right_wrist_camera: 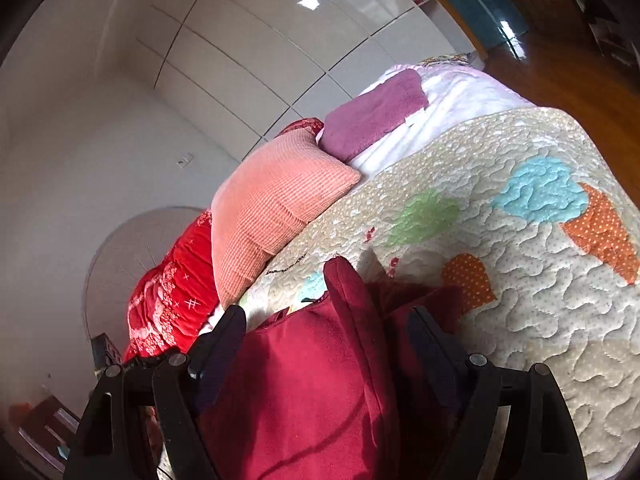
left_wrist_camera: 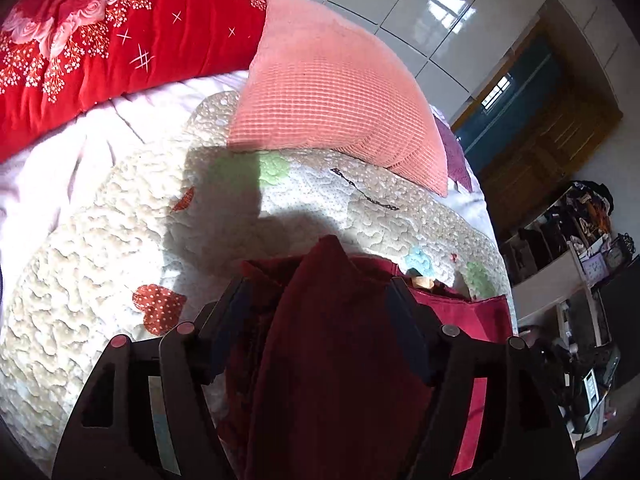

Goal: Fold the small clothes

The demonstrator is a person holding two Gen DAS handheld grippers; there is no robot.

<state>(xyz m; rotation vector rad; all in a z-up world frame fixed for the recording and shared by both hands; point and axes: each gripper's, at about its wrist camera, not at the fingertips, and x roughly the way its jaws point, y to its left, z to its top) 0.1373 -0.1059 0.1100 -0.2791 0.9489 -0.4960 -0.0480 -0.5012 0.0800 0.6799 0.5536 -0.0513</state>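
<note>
A dark red garment (left_wrist_camera: 336, 344) is seen bunched between the spread jaws of both the left gripper (left_wrist_camera: 320, 292) and right gripper (right_wrist_camera: 326, 320), lying on the quilted bed (right_wrist_camera: 520, 300). Neither is clamped on it. Folding appears partly done; flattening remains.

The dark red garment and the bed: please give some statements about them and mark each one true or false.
1. The dark red garment lies between the fingers of the left gripper. True.
2. The right gripper is shut tight on the garment. False: its jaws stand open around a fold.
3. The salmon pillow lies on the quilt. True.
4. The quilt is plain blue. False: it is cream with coloured patches.
5. The purple towel lies beyond the pillow. True.
</note>
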